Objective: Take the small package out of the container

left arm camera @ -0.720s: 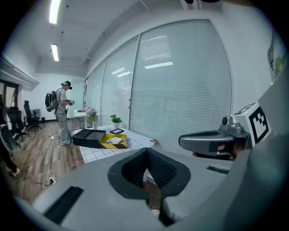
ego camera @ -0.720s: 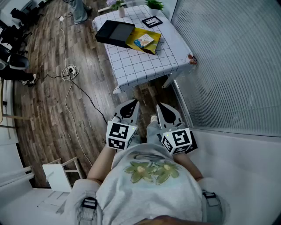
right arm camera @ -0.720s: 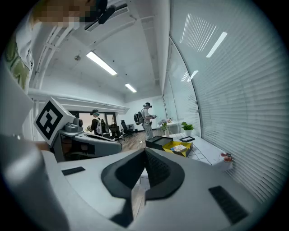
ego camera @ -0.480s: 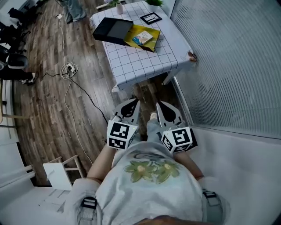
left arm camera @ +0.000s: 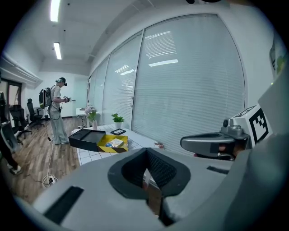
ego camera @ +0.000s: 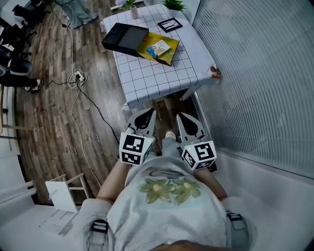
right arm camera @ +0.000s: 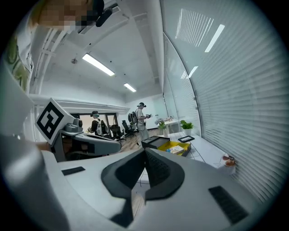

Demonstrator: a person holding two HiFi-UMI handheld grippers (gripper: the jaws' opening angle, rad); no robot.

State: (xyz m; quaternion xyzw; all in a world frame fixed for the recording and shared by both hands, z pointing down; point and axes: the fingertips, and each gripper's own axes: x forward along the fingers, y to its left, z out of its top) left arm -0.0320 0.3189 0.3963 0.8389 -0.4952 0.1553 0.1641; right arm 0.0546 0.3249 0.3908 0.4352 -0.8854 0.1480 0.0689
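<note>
Far ahead on the checked table [ego camera: 162, 73] lies an open yellow container [ego camera: 158, 48] with a small blue and white package [ego camera: 160, 47] inside; it also shows in the left gripper view as the yellow container [left arm camera: 113, 144]. A black box [ego camera: 125, 38] lies against its left side. My left gripper [ego camera: 145, 114] and right gripper [ego camera: 184, 118] are held side by side close to the body, over the floor short of the table. Both are shut with nothing between the jaws, as the left gripper [left arm camera: 146, 152] and right gripper [right arm camera: 145, 152] show in their own views.
On the table's far end stand a black picture frame [ego camera: 169, 23], a potted plant [ego camera: 172, 5] and a vase of flowers [ego camera: 132, 7]. A small object [ego camera: 214, 72] sits at the table's right corner. Cables [ego camera: 77, 78] cross the wooden floor, a white stool [ego camera: 64, 188] stands left, blinds [ego camera: 255, 73] line the right. A person [left arm camera: 56, 110] stands far off.
The table sits slightly lower and nearer in the head view than before. Both grippers stay shut in front of the body, the right one a little lower.
</note>
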